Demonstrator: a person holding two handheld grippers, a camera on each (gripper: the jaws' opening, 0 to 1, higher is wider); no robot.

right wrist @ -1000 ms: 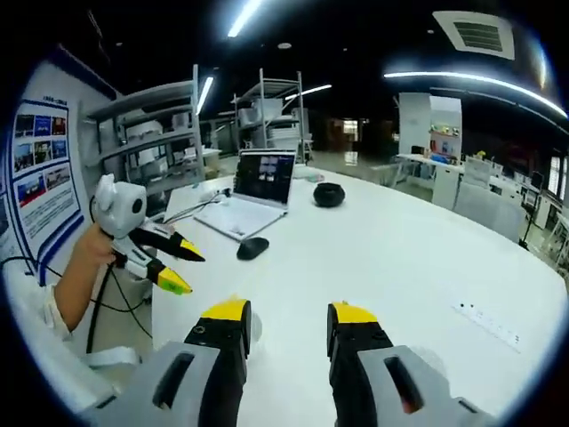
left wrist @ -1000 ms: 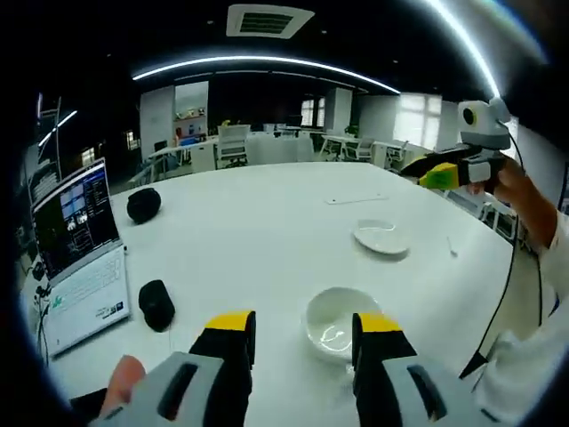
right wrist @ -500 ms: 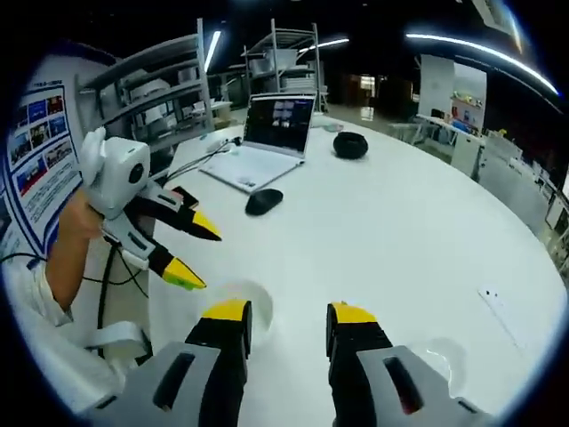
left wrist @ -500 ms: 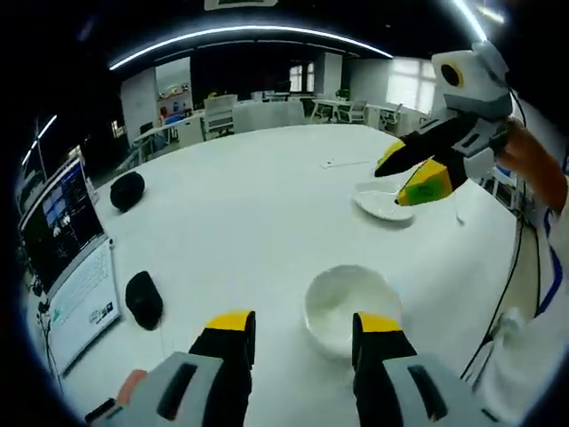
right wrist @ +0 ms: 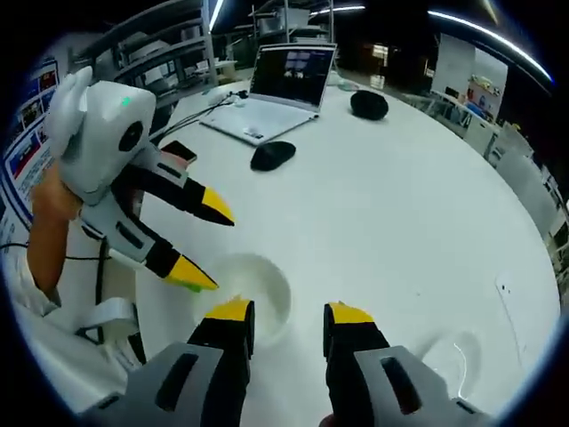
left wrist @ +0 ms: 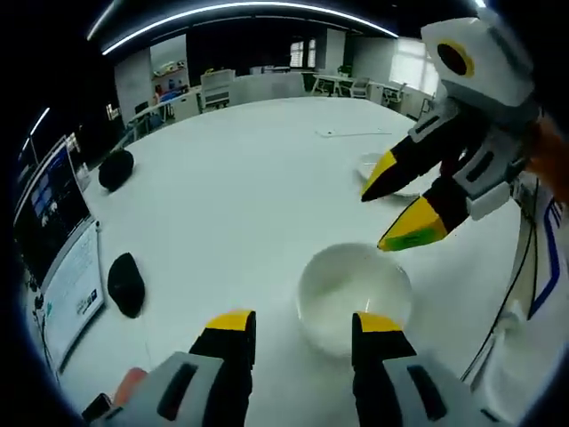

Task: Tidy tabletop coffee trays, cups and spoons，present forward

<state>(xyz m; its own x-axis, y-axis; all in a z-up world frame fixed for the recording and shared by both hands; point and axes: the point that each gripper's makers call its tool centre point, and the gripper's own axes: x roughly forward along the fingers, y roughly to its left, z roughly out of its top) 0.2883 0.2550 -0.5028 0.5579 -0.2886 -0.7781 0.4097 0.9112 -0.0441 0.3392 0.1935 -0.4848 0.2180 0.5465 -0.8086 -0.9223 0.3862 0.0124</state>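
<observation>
Fingers spread wide on both, the left gripper and right gripper have closed in on the white cup, plain and upright between them.

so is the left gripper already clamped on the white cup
No, in the left gripper view the left gripper stands open, its jaws apart above the near rim of the white cup without closing on it.
</observation>
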